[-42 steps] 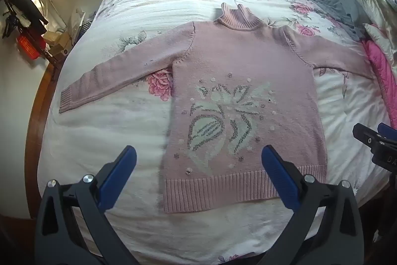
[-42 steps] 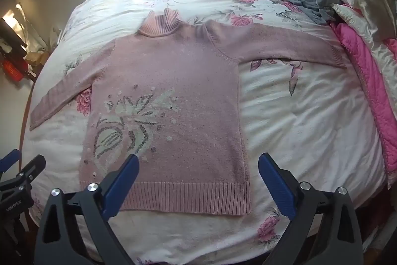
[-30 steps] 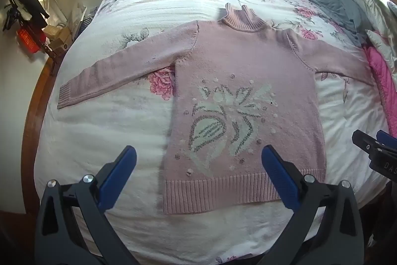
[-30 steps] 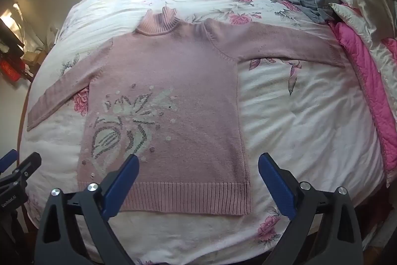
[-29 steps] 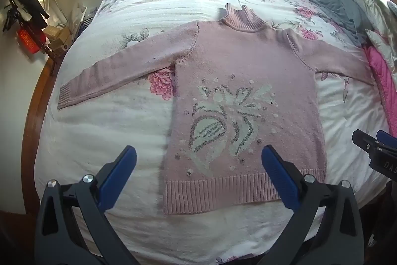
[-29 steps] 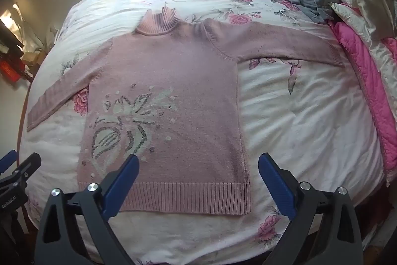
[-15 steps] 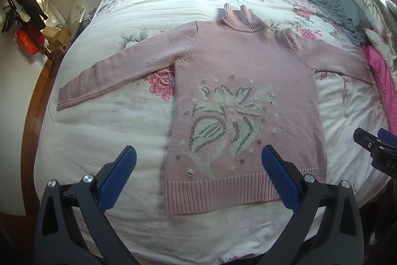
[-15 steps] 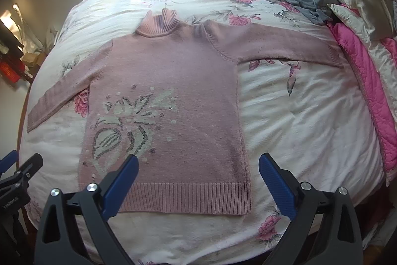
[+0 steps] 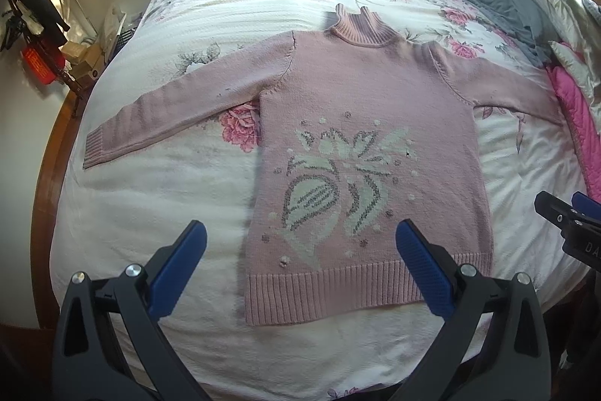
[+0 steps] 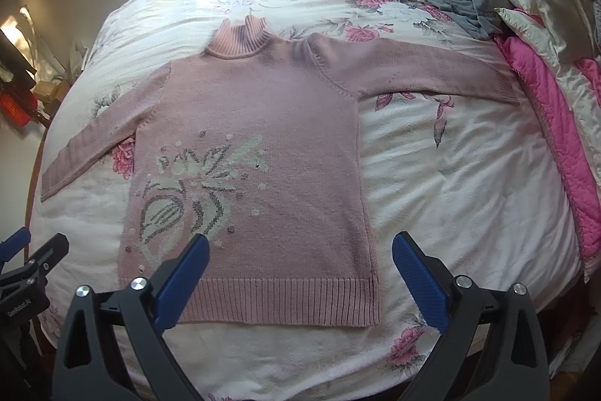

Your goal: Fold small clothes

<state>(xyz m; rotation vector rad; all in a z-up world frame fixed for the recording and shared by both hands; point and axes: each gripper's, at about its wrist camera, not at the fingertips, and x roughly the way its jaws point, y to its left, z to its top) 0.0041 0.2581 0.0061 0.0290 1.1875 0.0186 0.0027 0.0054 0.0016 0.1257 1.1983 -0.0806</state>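
Both claws, left gripper point(image 9: 296, 262) and right gripper point(image 10: 300, 269), hang with jaws apart and empty at the lower frame. Centre frame, the pink sweater point(image 9: 368, 153) lies flat on the floral bedspread point(image 9: 157, 198), sleeves spread, likely ready for a first fold.

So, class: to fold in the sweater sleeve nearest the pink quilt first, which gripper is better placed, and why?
Probably the right gripper: open, empty, and on the sweater's side nearest that sleeve and pink quilt. The left gripper sits toward the opposite sleeve.
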